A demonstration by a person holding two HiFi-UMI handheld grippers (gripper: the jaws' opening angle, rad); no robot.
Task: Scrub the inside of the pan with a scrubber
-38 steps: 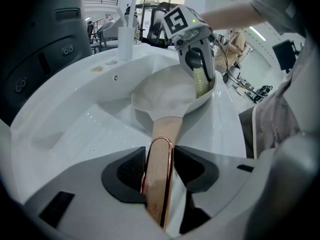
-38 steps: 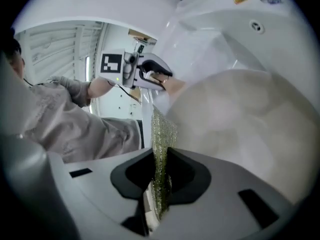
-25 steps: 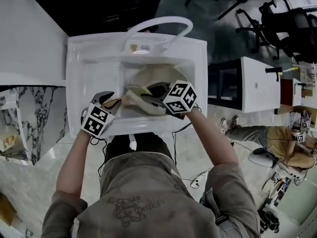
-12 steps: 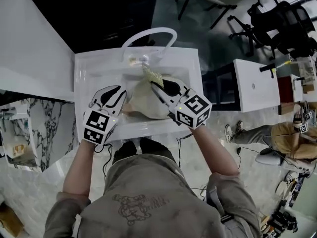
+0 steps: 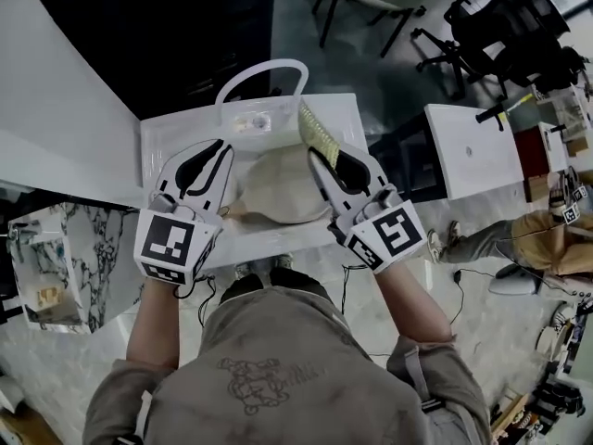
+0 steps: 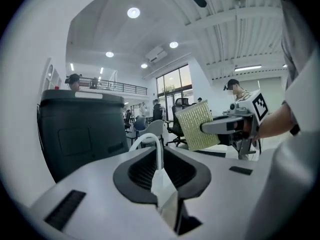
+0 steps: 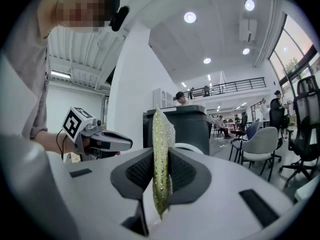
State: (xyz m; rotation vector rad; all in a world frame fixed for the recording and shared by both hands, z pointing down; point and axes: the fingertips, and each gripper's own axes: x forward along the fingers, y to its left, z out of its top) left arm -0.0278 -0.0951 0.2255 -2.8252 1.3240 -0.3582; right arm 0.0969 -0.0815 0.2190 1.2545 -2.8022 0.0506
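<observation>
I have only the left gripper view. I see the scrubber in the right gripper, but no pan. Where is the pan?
Observer: The pan lies in the sink, between the left gripper and the right gripper.
Operator: What is the pale piece in my jaws?
Observer: It seems to be the pan's handle. It runs from the pan to the left gripper, whose jaws are closing tight on it.
Operator: Is the scrubber on the pan?
Observer: It seems not. The scrubber points past the pan's far rim, toward the faucet.
</observation>
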